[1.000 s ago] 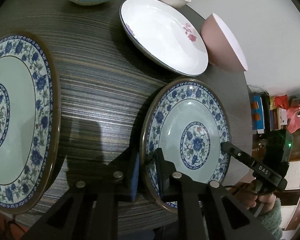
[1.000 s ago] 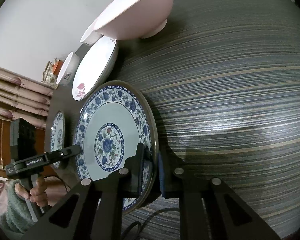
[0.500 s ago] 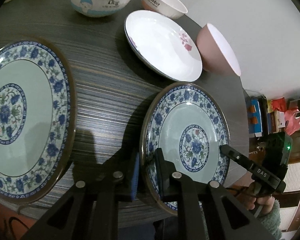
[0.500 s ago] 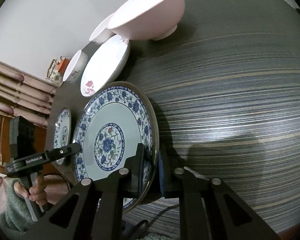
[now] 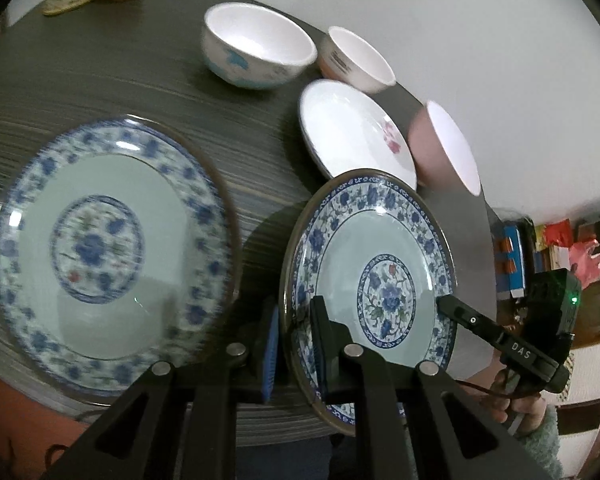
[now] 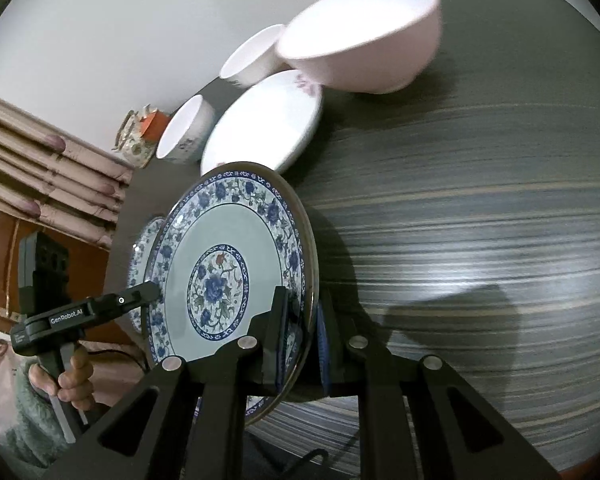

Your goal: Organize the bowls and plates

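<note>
**Q:** What are the tools doing?

**A:** Both are clamped on one small blue-and-white floral plate [image 5: 380,272]. In the left wrist view, the left tool [image 5: 294,344] pinches the plate's rim at lower centre, one pad on each face. The right tool [image 5: 444,304] grips the opposite rim at lower right; in its own view [image 6: 302,340] its pads close on the edge the same way.

**Q:** Where is the plate?

**A:** Held tilted above the dark striped surface [image 5: 120,80], clear of it, casting a shadow below.

**Q:** What lies around it?

**A:** A larger matching plate [image 5: 104,256] sits at left, blurred. Toward the upper centre are a white plate with a pink flower [image 5: 352,132], a pink bowl [image 5: 440,148], a white bowl with a blue print [image 5: 256,52] and a small white bowl with lettering [image 5: 356,60].

**Q:** What could go wrong?

**A:** Likely the plate is headed onto the larger one. Only thin rim holds secure it, so if the hands drift apart or twist unevenly, it could slip free and chip. Lowering it tilted might knock rim against rim.
</note>
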`<state>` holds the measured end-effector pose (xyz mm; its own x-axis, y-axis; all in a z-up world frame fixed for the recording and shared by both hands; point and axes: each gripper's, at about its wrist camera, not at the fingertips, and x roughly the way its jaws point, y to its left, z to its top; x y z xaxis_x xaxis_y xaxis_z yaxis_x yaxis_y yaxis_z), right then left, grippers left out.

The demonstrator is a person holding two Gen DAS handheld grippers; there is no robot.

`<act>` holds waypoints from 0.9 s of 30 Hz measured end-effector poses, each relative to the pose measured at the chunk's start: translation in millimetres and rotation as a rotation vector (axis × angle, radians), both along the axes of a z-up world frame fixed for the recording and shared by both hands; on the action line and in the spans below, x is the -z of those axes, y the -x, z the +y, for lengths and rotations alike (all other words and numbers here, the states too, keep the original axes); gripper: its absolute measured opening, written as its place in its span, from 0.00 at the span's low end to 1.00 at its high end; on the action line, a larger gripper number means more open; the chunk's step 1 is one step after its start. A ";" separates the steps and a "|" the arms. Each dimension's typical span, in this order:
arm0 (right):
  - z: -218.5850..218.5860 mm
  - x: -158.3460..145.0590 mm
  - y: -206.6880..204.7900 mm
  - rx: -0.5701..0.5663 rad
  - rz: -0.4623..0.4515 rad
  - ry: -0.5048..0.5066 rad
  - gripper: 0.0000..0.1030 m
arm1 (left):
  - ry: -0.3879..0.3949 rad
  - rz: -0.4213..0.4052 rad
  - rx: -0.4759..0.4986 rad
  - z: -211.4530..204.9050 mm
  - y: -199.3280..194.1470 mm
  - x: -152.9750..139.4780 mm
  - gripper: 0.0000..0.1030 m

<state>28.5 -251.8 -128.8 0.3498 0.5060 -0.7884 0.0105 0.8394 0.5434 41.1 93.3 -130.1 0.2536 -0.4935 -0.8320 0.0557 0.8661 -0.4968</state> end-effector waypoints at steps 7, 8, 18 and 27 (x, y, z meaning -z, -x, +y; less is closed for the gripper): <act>46.6 -10.4 -21.2 -0.064 -0.025 -0.007 0.13 | -0.010 -0.028 -0.093 57.0 -0.7 -10.9 0.13; 55.4 -11.4 -25.4 -0.082 -0.027 -0.007 0.13 | -0.010 -0.029 -0.108 65.1 -0.3 -11.9 0.13; 134.5 -14.0 -59.7 -0.214 -0.035 0.012 0.13 | -0.034 -0.023 -0.235 132.9 2.2 -6.6 0.13; 182.5 -1.0 -73.4 -0.281 -0.007 0.028 0.13 | -0.048 0.020 -0.306 173.5 1.1 13.7 0.15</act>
